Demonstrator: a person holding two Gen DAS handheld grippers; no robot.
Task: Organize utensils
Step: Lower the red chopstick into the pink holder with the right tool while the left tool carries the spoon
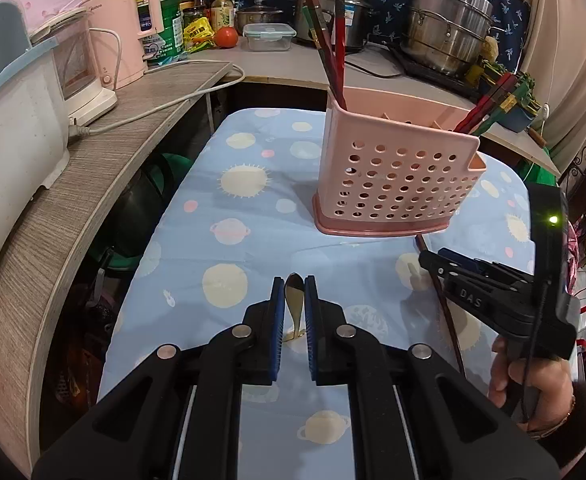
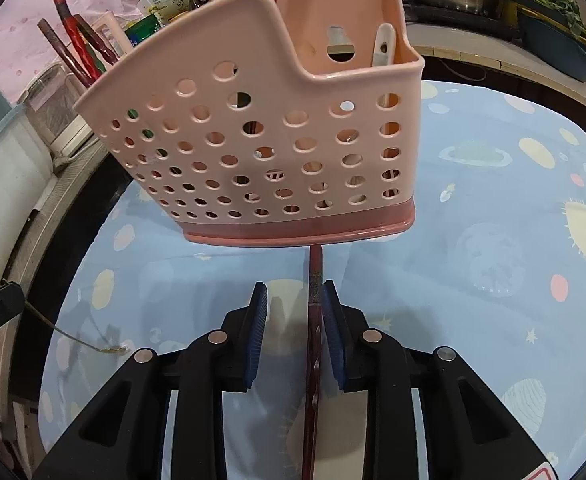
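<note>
While the pink holder (image 1: 397, 172) stands upright on the blue planet-print cloth (image 1: 229, 240) that covers the worktop, its perforated wall faces both cameras and its darker base sits flat on the cloth. Dark red and green chopsticks (image 1: 333, 40) lean out of its far compartment; more red and green ones (image 1: 489, 104) stick out at its right end. Right wrist view: a white handle (image 2: 383, 46) stands in the small square compartment at the holder's near right corner. Left tool (image 1: 295, 280): blue pads drawn close on the handle of a gold spoon (image 1: 295, 304); the spoon's bowl points down and touches the cloth just beneath the fingertips, handle end poking up between the pads. Right tool (image 2: 293, 292): jaws part-way apart, a dark red chopstick (image 2: 315, 320) lying lengthwise between them. It sits against the right pad (image 2: 331, 320); left pad (image 2: 259, 320) stands clear of it, so no clamp. Chopstick's far end reaches the holder's base, touching or just under its rim, cannot tell which. A hand (image 1: 529, 384) grips the right tool's handle, seen from the left wrist view. Beyond the cloth: wood-grain shelf (image 1: 93, 184) with a pink kettle (image 1: 129, 40), steel pots (image 1: 445, 24), a tomato (image 1: 225, 37), a lidded clear box (image 1: 269, 36).
</note>
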